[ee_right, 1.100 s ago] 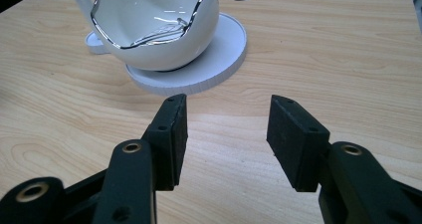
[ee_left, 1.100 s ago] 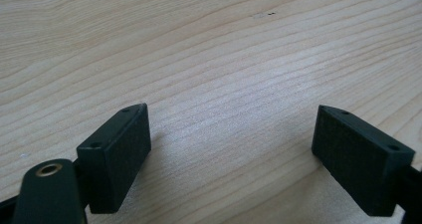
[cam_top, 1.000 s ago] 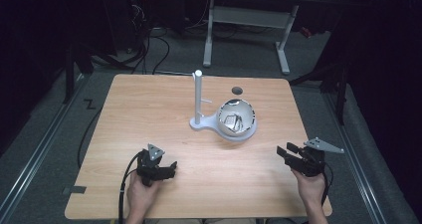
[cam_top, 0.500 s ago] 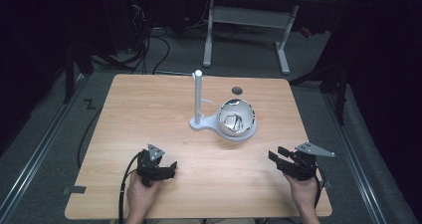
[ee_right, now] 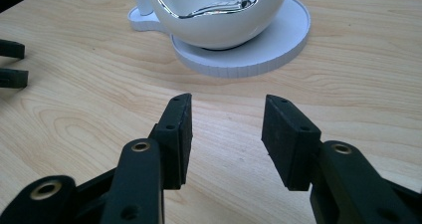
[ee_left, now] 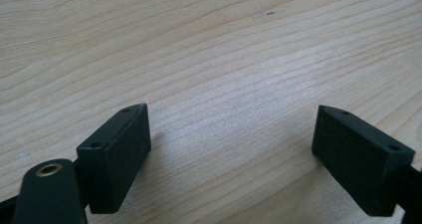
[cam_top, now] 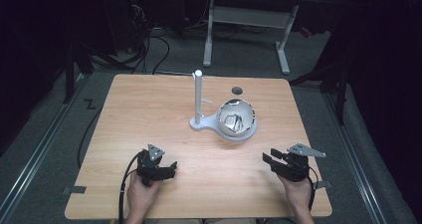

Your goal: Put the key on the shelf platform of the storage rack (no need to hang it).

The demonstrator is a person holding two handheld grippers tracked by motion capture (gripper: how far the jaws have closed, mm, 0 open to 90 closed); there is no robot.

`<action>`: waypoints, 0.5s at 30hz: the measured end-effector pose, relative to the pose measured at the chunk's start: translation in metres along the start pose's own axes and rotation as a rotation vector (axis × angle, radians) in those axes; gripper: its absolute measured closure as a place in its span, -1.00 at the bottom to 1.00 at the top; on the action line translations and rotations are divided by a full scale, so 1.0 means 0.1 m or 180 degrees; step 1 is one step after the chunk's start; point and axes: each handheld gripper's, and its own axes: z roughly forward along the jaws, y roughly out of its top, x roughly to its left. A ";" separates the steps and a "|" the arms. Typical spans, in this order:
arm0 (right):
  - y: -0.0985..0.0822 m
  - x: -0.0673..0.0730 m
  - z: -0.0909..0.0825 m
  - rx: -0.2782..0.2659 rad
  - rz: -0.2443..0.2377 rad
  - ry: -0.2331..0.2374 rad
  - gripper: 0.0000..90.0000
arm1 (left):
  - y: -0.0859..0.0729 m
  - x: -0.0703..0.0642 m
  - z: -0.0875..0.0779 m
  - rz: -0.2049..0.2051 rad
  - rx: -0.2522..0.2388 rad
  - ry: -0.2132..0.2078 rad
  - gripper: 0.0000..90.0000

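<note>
Your right gripper point(cam_top: 271, 161) is the one to watch: its jaws are spread with nothing but bare wood between them, and they have just been closing in somewhat. The thing nearest it is the shiny bowl point(cam_top: 237, 118), sitting on the round dish of a white stand point(cam_top: 205, 125) near the middle of the table point(cam_top: 149, 114), with the stand's upright post point(cam_top: 198, 97) rising just to the bowl's left. From your right gripper, the bowl lies ahead and a little to the left, well apart from the jaw tips; in the right gripper view the bowl point(ee_right: 214, 10) and its dish sit straight up the line of the jaws point(ee_right: 226, 134), so you are already pointed at it. The bowl is round, so it has no long axis to line up with; what matters is that its rim is far wider than the present gap of your jaws, and I judge you would take it by the rim or wall rather than across the body. Your left gripper point(cam_top: 171, 167) rests low near the table's near edge, jaws spread wide over empty wood point(ee_left: 231, 134), and it lies farther from the bowl, with the post's side facing it. A small dark spot point(cam_top: 237, 90) lies behind the bowl.
</note>
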 end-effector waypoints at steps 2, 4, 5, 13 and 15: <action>-0.02 0.02 0.04 0.0024 -0.0012 0.0004 0.24 | 0.00 0.00 0.00 0.0001 0.0002 -0.0002 -0.65; -0.02 0.03 0.04 0.0032 -0.0019 0.0003 0.24 | 0.00 0.00 0.00 0.0000 -0.0001 0.0001 -0.65; -0.03 0.04 0.07 0.0054 -0.0028 0.0009 0.24 | 0.00 0.00 0.00 0.0000 -0.0001 0.0002 -0.65; -0.09 0.08 0.18 0.0116 -0.0018 0.0045 0.24 | 0.00 0.00 0.00 0.0000 0.0000 0.0002 -0.65; -0.12 0.11 0.24 0.0169 -0.0045 0.0051 0.25 | 0.00 0.00 0.00 0.0001 0.0000 0.0002 -0.65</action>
